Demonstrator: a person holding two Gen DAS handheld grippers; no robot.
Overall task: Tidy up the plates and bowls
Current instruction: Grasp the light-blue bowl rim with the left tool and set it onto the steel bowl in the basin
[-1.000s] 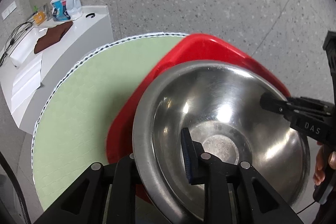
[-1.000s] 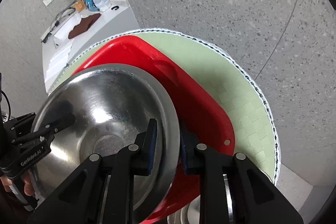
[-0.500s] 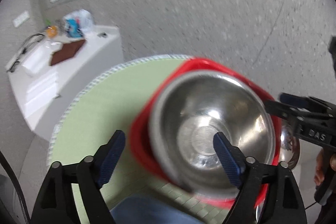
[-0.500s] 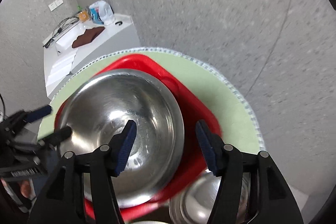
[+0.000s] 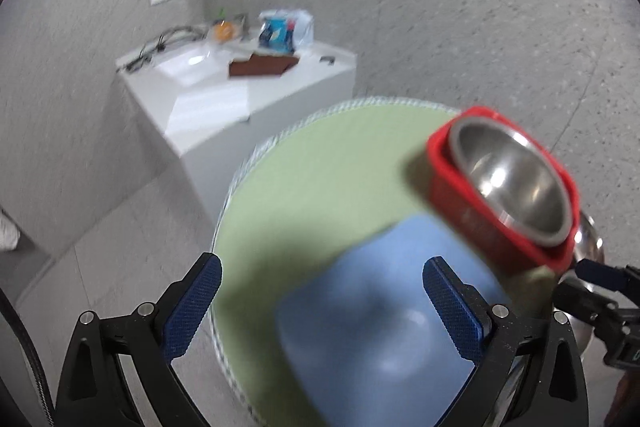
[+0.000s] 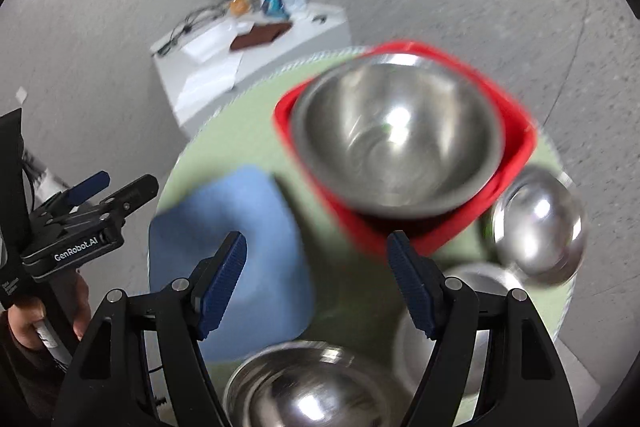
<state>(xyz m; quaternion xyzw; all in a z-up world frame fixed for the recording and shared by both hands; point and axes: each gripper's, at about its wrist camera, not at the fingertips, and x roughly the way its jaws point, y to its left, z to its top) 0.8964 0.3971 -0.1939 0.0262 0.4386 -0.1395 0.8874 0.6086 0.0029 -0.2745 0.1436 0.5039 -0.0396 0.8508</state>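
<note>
A large steel bowl (image 6: 394, 137) sits inside a red square basin (image 6: 516, 131) on the round green table (image 6: 224, 147); both also show in the left wrist view, the bowl (image 5: 512, 179) in the basin (image 5: 472, 211). A blue square plate (image 6: 236, 259) lies at the table's near left, and shows in the left wrist view (image 5: 380, 323). My left gripper (image 5: 320, 307) is open and empty above the blue plate. My right gripper (image 6: 318, 281) is open and empty, above the table between the plate and the basin.
Smaller steel bowls stand at the table's right (image 6: 538, 223), front right (image 6: 452, 331) and front (image 6: 308, 387). A white counter (image 5: 240, 95) with cables, a brown cloth and packets stands beyond the table. The left gripper's body (image 6: 80, 223) shows at left in the right wrist view.
Both grippers let go of the large steel bowl, opened wide and pulled back and up. The bowl now rests in the red basin. More of the table has come into view.
</note>
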